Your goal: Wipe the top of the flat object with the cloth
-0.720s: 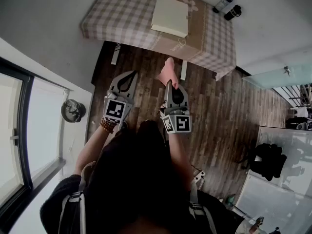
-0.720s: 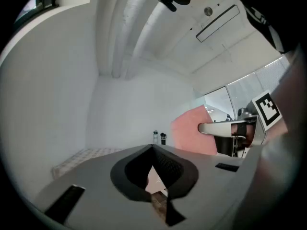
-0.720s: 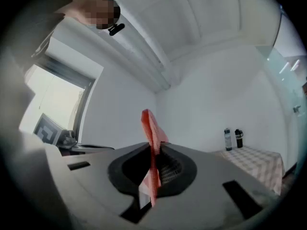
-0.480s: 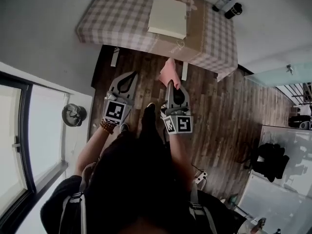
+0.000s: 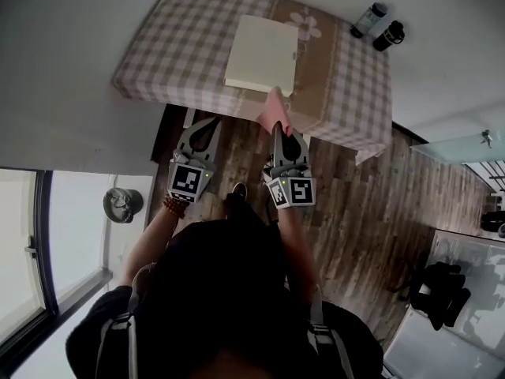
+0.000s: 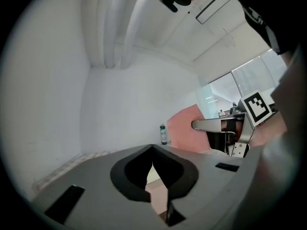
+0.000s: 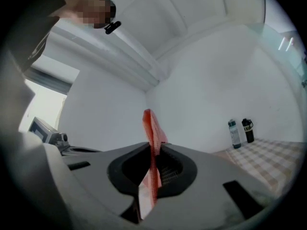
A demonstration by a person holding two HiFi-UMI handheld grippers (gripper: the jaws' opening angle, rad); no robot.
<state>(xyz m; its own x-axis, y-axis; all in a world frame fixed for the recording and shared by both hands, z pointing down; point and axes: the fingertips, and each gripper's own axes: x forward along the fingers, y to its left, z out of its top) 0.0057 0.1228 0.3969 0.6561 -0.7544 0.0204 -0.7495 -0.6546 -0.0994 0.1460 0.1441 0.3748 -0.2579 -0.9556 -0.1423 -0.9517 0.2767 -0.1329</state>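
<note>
Clear bottle (image 5: 371, 20) and black bottle (image 5: 390, 35) stand at the desk's (image 5: 173, 54) far right corner, well clear. Flat object (image 5: 260, 54) lies mid-desk, long axis running away. Right gripper (image 5: 277, 126) jaws clench the pink cloth (image 5: 274, 109) by its near edge; left gripper (image 5: 213, 121) jaws closed, empty.

The pink cloth (image 5: 274, 107) stood pinched in the right gripper (image 5: 277, 127) - near the cream flat object (image 5: 262, 54), which lay level on the checked table (image 5: 173, 50).
</note>
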